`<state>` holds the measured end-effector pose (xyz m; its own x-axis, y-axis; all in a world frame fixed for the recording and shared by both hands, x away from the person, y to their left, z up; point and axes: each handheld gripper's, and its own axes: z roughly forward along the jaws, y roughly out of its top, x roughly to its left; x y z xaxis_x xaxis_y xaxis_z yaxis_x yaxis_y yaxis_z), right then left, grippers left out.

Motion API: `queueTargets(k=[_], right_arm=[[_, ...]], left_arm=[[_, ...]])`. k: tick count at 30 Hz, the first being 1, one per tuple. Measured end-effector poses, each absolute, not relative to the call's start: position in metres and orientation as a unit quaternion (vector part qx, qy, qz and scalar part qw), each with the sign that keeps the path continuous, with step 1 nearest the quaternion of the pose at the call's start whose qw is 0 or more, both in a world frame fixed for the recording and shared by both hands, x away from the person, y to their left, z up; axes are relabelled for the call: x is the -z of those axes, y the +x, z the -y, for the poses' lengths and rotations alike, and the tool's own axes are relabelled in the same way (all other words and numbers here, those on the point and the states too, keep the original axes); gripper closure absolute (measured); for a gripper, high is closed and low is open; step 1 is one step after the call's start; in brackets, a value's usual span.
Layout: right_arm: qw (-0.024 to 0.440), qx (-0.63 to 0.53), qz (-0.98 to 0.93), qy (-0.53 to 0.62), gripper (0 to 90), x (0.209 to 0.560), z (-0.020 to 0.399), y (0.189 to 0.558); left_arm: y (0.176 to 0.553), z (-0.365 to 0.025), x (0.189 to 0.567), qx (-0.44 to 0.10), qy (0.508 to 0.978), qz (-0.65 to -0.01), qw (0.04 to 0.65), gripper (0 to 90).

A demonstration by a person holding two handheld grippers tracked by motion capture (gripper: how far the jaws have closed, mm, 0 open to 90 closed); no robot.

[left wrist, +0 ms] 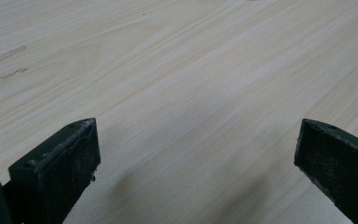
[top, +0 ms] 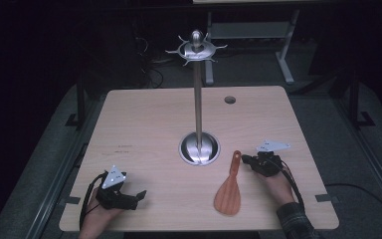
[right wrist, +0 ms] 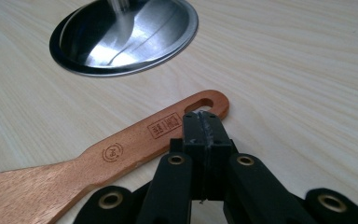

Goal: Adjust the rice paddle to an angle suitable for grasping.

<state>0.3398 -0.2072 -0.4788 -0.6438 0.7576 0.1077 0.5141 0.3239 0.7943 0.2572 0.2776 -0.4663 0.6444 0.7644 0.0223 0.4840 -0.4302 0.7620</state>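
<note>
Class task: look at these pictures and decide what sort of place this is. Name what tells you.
Probably a lab or workshop test bench, not a kitchen: a bare wooden table in a dark room, cables on the floor behind, and a utensil stand with one wooden spatula laid out.

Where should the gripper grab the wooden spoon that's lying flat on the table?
Probably the narrow handle of the wooden spoon, just below the hanging hole. The blade is broad and flat on the table; the handle is slim enough for open fingers. Come from above, where the right gripper, now shut, is near.

Light wooden table [top: 144, 124] on dim grey floor [top: 358, 149]; white table legs [top: 284, 55] behind.
</note>
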Motion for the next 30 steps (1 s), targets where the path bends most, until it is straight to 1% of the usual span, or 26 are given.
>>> queueTargets(k=[30], right_arm=[[0.132,-0.409,-0.825,0.367,89.5,0.479,0.184,0.336]], left_arm=[[0.256,-0.279,0.467,-0.184,0.822,-0.384,0.378,0.0]])
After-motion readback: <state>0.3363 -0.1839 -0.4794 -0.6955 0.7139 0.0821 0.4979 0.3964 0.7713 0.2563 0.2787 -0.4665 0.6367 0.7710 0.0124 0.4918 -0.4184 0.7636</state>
